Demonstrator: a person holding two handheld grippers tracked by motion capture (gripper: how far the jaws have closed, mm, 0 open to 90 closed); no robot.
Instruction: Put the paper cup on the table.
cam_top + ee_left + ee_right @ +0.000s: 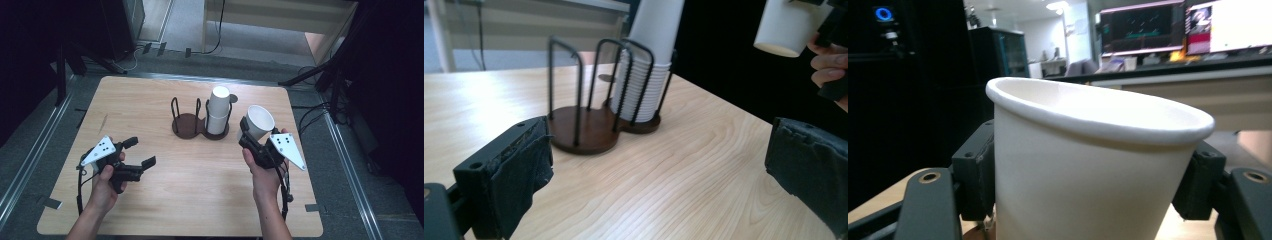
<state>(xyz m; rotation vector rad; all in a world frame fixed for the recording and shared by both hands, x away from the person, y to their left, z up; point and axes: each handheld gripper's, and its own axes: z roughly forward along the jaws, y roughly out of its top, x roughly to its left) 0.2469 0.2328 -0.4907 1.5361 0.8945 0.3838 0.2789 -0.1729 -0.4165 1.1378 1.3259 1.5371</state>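
**Single cup held clear of the stack, mouth up, above the right side of the table**

A white paper cup (259, 121) sits clamped in the right gripper (248, 131), raised off the wooden table (165, 200) just right of the two-ring wire cup holder (200, 120). The cup's mouth is up and tipped a little, as the right gripper view shows, with a black jaw pressed against each side of the wall (1083, 175); the jaws stand only as far apart as the cup's own width, pinching it low on the body. It appears to be held aloft so that its base stays free (a sensible way to carry it towards the holder or away from it).

The stack of cups (218, 111) stands upside down in the right ring of the holder, at the far middle of the table, its wire posts keeping the pile upright; the left ring (584, 131) is bare.

The left gripper (140, 154) hovers low over the near left of the table, jaws spread wide and holding nothing, its padded fingers (521, 175) aimed towards the holder. Judging by that aim, it looks ready to steady the holder or take a cup.
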